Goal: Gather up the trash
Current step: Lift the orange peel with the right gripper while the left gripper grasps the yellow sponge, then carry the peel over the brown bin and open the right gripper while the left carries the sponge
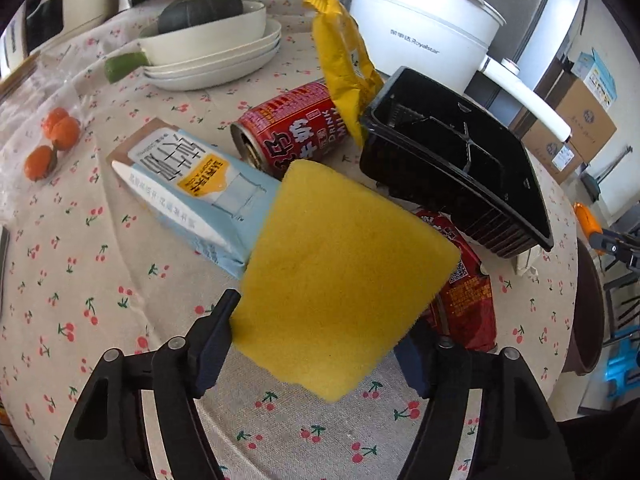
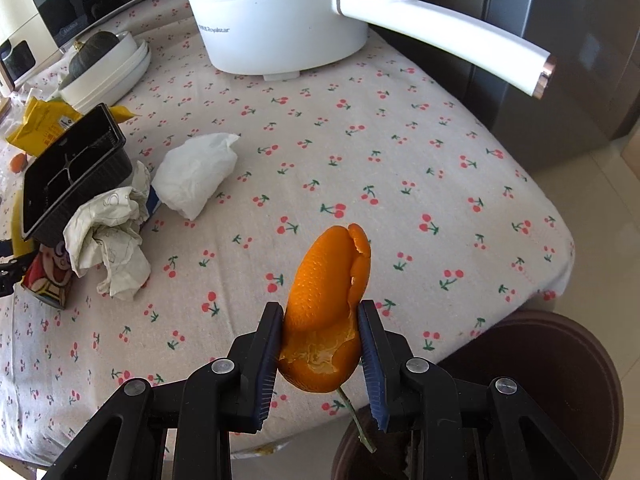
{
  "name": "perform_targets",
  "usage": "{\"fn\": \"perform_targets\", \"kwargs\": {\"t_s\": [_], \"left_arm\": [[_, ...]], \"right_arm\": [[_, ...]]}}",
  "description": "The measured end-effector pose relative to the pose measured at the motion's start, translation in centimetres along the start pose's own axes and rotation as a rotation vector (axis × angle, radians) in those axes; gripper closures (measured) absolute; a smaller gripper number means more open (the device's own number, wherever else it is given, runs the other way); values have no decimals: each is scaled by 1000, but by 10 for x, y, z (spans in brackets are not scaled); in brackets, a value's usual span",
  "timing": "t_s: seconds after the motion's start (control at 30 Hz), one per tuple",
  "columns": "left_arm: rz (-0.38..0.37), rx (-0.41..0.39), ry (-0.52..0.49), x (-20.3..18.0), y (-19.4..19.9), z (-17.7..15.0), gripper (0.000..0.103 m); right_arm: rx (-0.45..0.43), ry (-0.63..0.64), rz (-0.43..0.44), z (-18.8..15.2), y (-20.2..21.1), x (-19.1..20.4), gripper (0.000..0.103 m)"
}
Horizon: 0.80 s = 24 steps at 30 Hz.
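My left gripper (image 1: pixel 320 332) is shut on a yellow sponge (image 1: pixel 340 276), held above the table. Beyond it lie a blue milk carton (image 1: pixel 192 188), a red drink can (image 1: pixel 292 128), a yellow wrapper (image 1: pixel 344 64), a black plastic tray (image 1: pixel 460 172) and a red snack packet (image 1: pixel 468 296). My right gripper (image 2: pixel 322 340) is shut on an orange peel (image 2: pixel 326 308) with a green stem, held over the table's near edge. Crumpled white tissues (image 2: pixel 196 172) and crumpled paper (image 2: pixel 112 236) lie on the table beside the black tray (image 2: pixel 72 172).
A white electric pot (image 2: pixel 280 12) with a long handle (image 2: pixel 440 32) stands at the back. Stacked white dishes (image 1: pixel 212 48) hold a dark squash (image 1: pixel 200 8). Small oranges (image 1: pixel 56 140) lie at left. A dark brown bin (image 2: pixel 560 400) stands below the table edge.
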<state>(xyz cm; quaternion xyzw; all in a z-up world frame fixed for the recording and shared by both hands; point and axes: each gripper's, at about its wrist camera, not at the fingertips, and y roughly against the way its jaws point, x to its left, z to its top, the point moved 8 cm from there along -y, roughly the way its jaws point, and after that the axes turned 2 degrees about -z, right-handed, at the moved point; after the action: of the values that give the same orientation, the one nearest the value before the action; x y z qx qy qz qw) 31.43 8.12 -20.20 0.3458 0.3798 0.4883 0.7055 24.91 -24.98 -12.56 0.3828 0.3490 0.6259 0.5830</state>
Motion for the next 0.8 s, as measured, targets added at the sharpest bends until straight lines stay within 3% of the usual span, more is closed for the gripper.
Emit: {"fn": "perform_targets", "kwargs": {"t_s": [0.2,0.43,0.8], "left_arm": [[5,-9,120,12,23,-20,33],[70,8,135,1,57,-49,33],[72,-26,117,-47,102,-82,33]], "right_arm": [[-20,-9,3,-5,18,-8,69],[-22,-10,11,-19,42,-12,69],[-43,-37,40,-50,75,-17,69]]}}
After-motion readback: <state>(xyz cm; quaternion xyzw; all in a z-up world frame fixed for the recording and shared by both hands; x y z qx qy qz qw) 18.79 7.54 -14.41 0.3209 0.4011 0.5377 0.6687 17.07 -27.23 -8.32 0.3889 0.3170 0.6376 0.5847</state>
